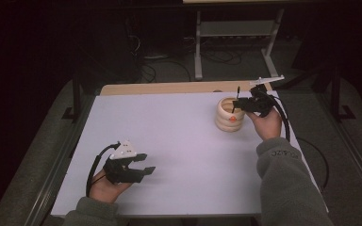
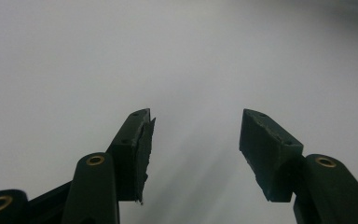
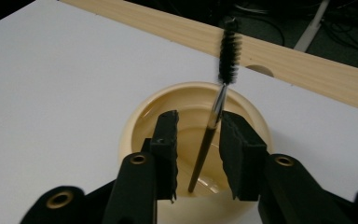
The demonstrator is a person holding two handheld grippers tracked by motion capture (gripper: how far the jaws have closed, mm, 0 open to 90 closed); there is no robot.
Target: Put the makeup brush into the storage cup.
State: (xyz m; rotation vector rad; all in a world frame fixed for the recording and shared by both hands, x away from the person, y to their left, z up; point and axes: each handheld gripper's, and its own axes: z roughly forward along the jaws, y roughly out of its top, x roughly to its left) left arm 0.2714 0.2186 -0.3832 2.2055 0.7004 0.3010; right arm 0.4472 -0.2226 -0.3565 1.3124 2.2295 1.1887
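so, from the high view, the right gripper [image 1: 243,104] sits over the top of a cream ribbed holder [image 1: 229,115] at the far right of the white table [image 1: 179,141], with a thin brush [image 1: 236,100] standing up out of the holder at its tip. the left gripper [image 1: 143,163] lies low at the near left, well apart from all that, its jaws spread and nothing between them.

the left gripper view looks along those two jaws at bare white table [image 2: 121,56]; they stand wide apart, holding and touching nothing.

the right gripper view looks down into the holder [image 3: 135,121]. the brush [image 3: 212,121] stands tilted inside it, bristle end up, handle end down on the holder's floor. the right gripper [image 3: 198,122] has its jaws part open on either side of the handle; the brush leans against, or just beside, the right-hand jaw, and there is a clear gap to the other. it is not clamped, as far as i can tell.

my guess is the step in hand is either the grasp or the release of the brush in the holder. if it is a grasp, the next move calls for the jaws to close squarely on the thin handle, then a straight lift so the holder does not tip.
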